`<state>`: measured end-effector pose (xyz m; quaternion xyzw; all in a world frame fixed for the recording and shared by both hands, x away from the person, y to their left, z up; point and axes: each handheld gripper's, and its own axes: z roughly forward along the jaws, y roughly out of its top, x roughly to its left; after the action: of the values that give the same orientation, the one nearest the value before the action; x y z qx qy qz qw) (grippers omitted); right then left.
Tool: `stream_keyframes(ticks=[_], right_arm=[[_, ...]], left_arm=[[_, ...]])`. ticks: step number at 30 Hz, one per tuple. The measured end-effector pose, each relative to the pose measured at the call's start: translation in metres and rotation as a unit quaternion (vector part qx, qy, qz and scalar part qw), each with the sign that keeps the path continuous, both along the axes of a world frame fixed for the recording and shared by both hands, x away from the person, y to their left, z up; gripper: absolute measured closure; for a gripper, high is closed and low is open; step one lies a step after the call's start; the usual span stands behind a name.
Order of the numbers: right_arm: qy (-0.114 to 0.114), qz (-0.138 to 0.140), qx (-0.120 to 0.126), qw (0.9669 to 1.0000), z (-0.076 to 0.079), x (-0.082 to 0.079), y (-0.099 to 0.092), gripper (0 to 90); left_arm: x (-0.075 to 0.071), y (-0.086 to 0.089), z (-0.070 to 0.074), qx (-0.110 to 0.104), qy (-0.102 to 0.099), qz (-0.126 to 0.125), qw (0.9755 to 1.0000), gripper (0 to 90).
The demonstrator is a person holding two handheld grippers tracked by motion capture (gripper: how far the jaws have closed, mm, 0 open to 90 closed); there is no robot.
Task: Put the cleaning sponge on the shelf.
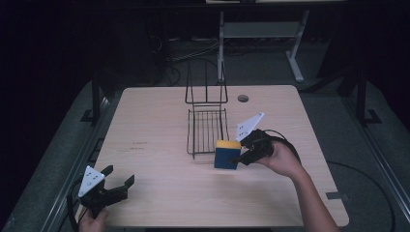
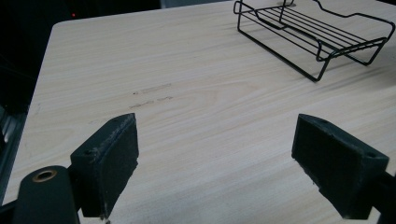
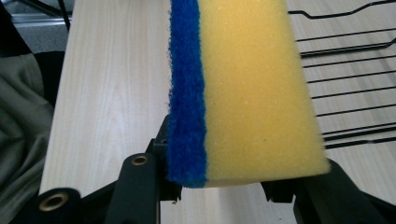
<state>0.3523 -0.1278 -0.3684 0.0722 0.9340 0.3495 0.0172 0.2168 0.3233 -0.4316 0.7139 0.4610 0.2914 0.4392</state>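
Note:
A yellow sponge with a blue scouring side hangs just above the table, beside the front right corner of a black wire rack. My right gripper is shut on it from the right. In the right gripper view the sponge stands on edge between the jaws, blue layer to the left, with the rack's wires behind it. My left gripper rests near the table's front left corner, open. Its pads stand wide apart over bare wood, and the wire rack lies far off at the upper right.
The wire rack has an upright back frame toward the far edge. A round cable hole sits in the light wooden table near the back. Dark floor, cables and a metal stand surround the table.

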Motion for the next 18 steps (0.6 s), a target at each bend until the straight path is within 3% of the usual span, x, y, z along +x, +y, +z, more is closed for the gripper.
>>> stream_keyframes(ticks=[7, 18], right_arm=[[-0.004, 0.002, 0.006, 1.0000, 0.003, 0.008, 0.005, 56.3], [-0.011, 0.000, -0.004, 0.9999, 0.009, 0.025, 0.014, 56.3]], left_arm=[[0.000, 0.000, 0.000, 0.000, 0.000, -0.001, 1.0000, 14.1], [0.001, 0.000, -0.001, 0.000, 0.000, -0.002, 1.0000, 14.0]])
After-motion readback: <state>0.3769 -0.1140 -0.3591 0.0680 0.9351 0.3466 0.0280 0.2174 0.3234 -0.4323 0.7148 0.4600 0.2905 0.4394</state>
